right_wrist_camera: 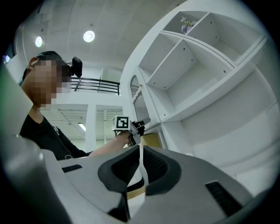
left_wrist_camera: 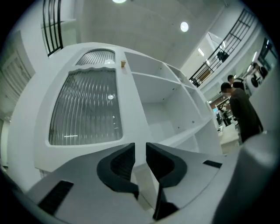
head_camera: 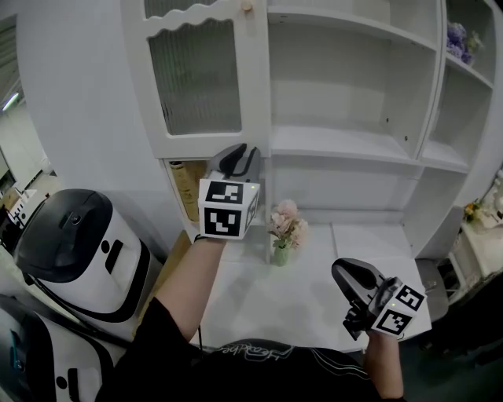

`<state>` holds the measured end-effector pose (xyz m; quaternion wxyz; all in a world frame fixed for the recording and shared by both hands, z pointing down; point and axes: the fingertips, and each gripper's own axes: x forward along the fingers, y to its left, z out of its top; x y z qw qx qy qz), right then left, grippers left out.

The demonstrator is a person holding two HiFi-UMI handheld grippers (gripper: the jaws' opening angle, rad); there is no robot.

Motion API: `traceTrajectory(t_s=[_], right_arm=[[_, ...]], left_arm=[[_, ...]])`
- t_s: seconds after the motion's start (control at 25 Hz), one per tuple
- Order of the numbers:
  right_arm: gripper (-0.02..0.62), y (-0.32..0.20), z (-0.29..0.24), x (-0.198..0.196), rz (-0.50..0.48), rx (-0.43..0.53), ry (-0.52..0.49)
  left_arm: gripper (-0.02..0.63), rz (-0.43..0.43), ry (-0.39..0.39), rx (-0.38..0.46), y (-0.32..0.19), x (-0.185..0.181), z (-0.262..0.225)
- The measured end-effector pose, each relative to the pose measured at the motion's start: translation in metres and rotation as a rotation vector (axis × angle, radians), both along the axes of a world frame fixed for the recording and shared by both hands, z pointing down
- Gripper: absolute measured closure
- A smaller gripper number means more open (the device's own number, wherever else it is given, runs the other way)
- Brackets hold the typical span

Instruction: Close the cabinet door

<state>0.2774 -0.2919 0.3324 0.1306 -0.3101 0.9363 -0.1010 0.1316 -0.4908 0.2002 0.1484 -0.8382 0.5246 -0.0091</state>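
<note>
The white cabinet door (head_camera: 196, 78) with its ribbed glass pane stands swung out from the cabinet; in the right gripper view the door (right_wrist_camera: 139, 101) shows nearly edge-on. A small knob (head_camera: 247, 6) sits high on its right stile. My left gripper (head_camera: 240, 157) is at the door's lower right corner, jaws shut on the bottom edge. In the left gripper view the door (left_wrist_camera: 83, 109) fills the left, and its stile runs down into the narrow gap of the left gripper (left_wrist_camera: 140, 151). My right gripper (head_camera: 346, 275) hangs low over the desk, shut and holding nothing; from the right gripper (right_wrist_camera: 140, 159) I see the left gripper (right_wrist_camera: 141, 126) at the door.
Open white shelves (head_camera: 346, 141) fill the cabinet right of the door. A small vase of pink flowers (head_camera: 283, 228) stands on the white desk (head_camera: 361, 243). Books (head_camera: 185, 188) stand under the door. A white and black machine (head_camera: 78, 235) sits at the left. People (left_wrist_camera: 238, 105) stand far off.
</note>
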Motion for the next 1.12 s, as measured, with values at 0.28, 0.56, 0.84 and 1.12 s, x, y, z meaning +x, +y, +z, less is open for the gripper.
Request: traceTrajectory(t_s=[0.28, 0.56, 0.84, 1.12], right_arm=[[0.541, -0.022, 0.021, -0.051, -0.083, -0.05, 0.023], [0.541, -0.026, 0.006, -0.141, -0.169, -0.032, 0.08], [0.541, -0.026, -0.022, -0.188, -0.178, 0.004, 0.011], [0.541, -0.021, -0.009, -0.2, -0.14, -0.023, 0.025]], left_arm=[[0.559, 0.422, 0.048, -0.177, 0.086, 0.008, 0.056], [0.58, 0.6, 0.176, -0.363, 0.152, -0.034, 0.094], [0.583, 0.601, 0.264, -0.414, 0.166, -0.089, 0.096], [0.583, 0.574, 0.256, -0.42, 0.168, -0.101, 0.121]])
